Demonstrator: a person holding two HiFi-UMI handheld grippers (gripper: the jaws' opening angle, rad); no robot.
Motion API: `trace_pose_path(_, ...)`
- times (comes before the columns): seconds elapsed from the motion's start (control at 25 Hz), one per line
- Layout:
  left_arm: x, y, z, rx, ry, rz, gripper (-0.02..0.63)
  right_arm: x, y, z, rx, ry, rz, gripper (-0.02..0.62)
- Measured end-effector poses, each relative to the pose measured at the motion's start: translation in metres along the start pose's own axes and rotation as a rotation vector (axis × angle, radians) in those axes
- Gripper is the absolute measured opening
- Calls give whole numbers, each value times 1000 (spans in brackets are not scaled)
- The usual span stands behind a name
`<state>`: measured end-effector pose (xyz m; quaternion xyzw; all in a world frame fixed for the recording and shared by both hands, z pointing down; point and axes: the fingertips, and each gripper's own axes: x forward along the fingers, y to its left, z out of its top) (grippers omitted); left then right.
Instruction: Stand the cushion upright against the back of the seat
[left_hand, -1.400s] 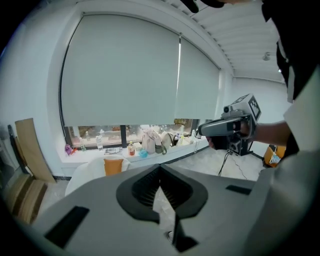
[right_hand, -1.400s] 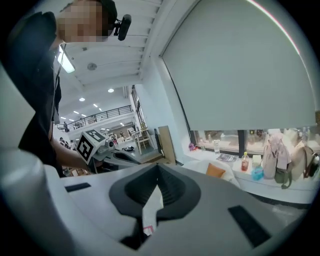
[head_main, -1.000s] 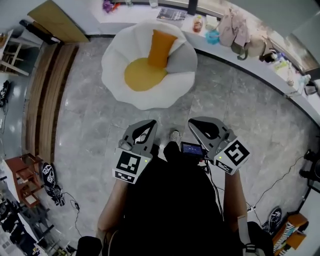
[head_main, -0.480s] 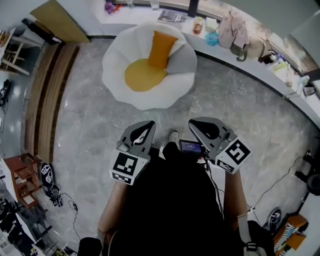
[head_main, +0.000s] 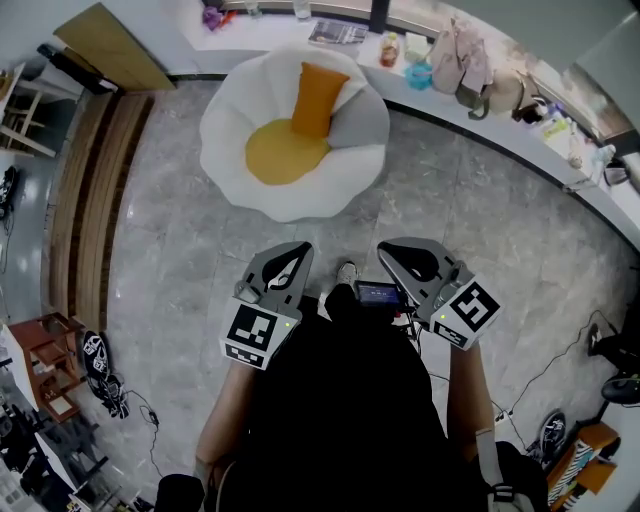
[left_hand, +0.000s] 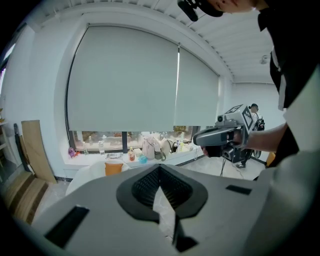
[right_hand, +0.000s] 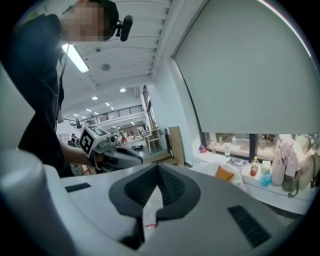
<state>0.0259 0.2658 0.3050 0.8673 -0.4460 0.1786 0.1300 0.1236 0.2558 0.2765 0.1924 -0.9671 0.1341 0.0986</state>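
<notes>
A white petal-shaped chair stands on the grey floor ahead of me, with a round yellow seat pad. The orange cushion stands upright against the chair's back; it also shows small in the left gripper view and the right gripper view. My left gripper and right gripper are held side by side near my body, well short of the chair. Both are shut with nothing between their jaws. Each one shows in the other's view: the right gripper, the left gripper.
Behind the chair a long white window ledge carries bags, bottles and a magazine. A wooden board leans at the far left beside wooden steps. Cables trail across the floor at right.
The head view has drifted slightly, so the chair sits a little higher and further left in the picture. Both grippers stay shut and keep their places.
</notes>
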Motion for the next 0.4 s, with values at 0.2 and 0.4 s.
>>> trace_pose_path(0.2,2,2,1,-5,-1,-5,12,3,-1,3,-10,4,3,17)
trace_pose_path(0.4,5,2,2,-5,0,-9,12,4,-3,3,-21,10,6,17)
